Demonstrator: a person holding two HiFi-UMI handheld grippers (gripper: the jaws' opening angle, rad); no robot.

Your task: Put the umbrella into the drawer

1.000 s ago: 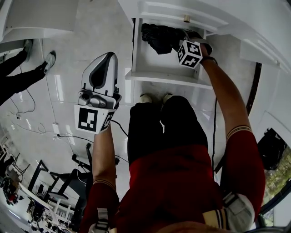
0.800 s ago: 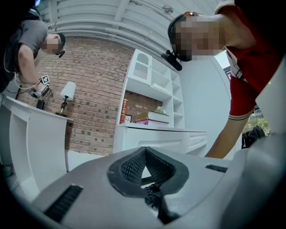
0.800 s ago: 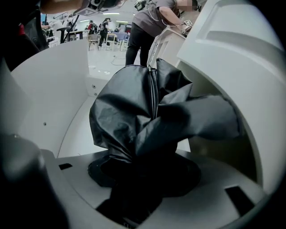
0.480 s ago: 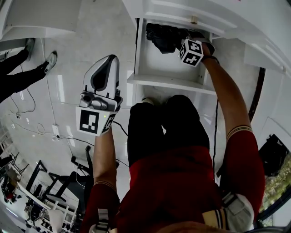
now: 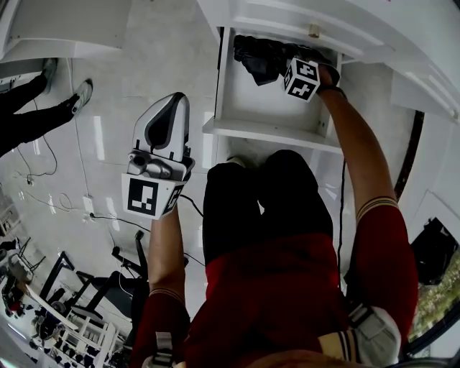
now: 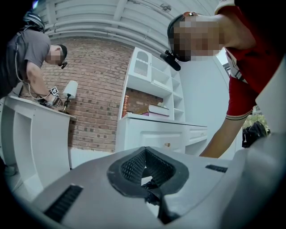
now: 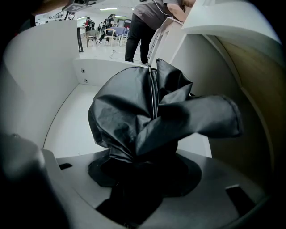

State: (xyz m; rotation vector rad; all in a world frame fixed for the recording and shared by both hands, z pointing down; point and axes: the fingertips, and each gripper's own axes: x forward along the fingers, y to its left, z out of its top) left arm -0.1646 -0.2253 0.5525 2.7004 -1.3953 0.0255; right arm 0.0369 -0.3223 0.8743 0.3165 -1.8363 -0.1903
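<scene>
A crumpled black umbrella point(image 5: 257, 59) hangs in the open white drawer point(image 5: 266, 133), at the top of the head view. My right gripper point(image 5: 285, 66) points steeply down into the drawer and is shut on the umbrella's lower end, its marker cube toward me. In the right gripper view the black fabric point(image 7: 147, 116) bulges out of the jaws, above the drawer's white floor point(image 7: 73, 127). My left gripper point(image 5: 171, 102) hovers over the floor left of the drawer. Its jaws are shut with nothing in them, and their dark pads meet in the left gripper view point(image 6: 145, 169).
The drawer belongs to a white cabinet point(image 5: 323, 21) with a small knob point(image 5: 314, 30). My legs stand just before the drawer front. Another person's legs and shoe point(image 5: 80, 93) are at the far left, and cables point(image 5: 43, 205) lie on the floor. A bookshelf point(image 6: 154, 85) rises above the cabinet.
The right gripper has sunk with the umbrella, deeper into the drawer. The left gripper has sunk a little and stays shut.
</scene>
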